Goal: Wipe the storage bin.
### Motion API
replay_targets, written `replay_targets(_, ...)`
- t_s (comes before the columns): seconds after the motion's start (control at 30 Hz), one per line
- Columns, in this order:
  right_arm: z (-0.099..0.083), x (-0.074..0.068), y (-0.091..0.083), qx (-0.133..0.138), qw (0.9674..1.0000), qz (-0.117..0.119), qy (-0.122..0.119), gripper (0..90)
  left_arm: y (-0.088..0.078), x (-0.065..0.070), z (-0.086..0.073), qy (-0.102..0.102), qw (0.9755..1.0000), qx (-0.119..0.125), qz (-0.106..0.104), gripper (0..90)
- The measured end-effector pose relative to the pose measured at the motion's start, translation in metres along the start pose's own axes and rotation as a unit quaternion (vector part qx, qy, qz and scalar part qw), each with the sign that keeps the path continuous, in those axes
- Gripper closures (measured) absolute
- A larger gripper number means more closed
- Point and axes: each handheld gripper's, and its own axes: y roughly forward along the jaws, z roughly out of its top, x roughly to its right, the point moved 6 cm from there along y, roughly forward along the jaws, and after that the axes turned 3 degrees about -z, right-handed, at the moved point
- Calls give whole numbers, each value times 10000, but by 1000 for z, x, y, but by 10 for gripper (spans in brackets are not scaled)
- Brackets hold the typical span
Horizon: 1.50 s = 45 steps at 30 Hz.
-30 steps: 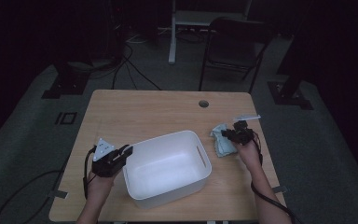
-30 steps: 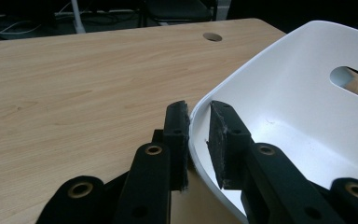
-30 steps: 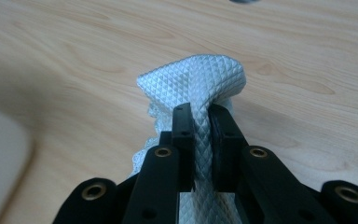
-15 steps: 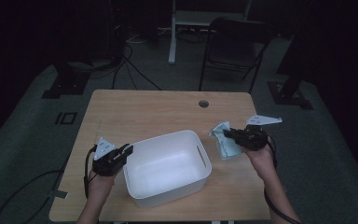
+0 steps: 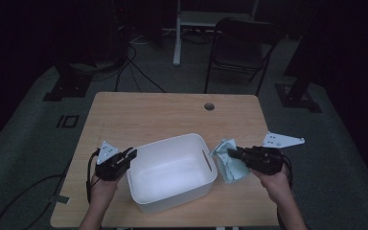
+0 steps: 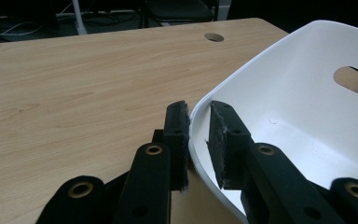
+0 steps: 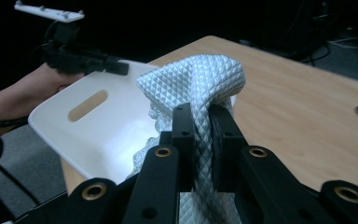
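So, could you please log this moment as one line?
left tool: shut on bin rim | right tool: shut on cloth, lifted beside bin

Dim lab or studio, wooden table (image 5: 163, 115), stand bases (image 5: 69, 88), floor cables (image 5: 139, 72), folding chair (image 5: 242, 45)

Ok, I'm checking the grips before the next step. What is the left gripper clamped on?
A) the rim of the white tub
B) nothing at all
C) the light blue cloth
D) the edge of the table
A: in the left gripper view, the left gripper has one jaw on each side of the white tub rim.
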Motion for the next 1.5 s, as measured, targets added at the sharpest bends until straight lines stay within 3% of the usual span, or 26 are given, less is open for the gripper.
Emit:
replay_targets(0.23, -35, 0, 21, -315, 9991, 73, 262, 824, 0, 0, 0, 3, 10000, 2, -5, 778)
replay_targets(0.4, -48, 1, 37, -488, 9982, 66, 330, 824, 0, 0, 0, 1, 10000, 13, -16, 778)
replay_targets(0.87, -59, 4, 46, -537, 9975, -1, 455, 829, 0, 0, 0, 28, 10000, 1, 16, 778)
replay_targets(1.07, -70, 6, 56, -730, 9959, -50, 522, 831, 0, 1, 0, -28, 10000, 31, 25, 777)
replay_targets(1.33, -64, 7, 47, -607, 9963, 146, 589, 830, 0, 1, 0, -26, 10000, 17, 39, 778)
replay_targets(1.5, -70, 7, 55, -762, 9956, 87, 536, 831, 0, 1, 0, -14, 10000, 17, 85, 778)
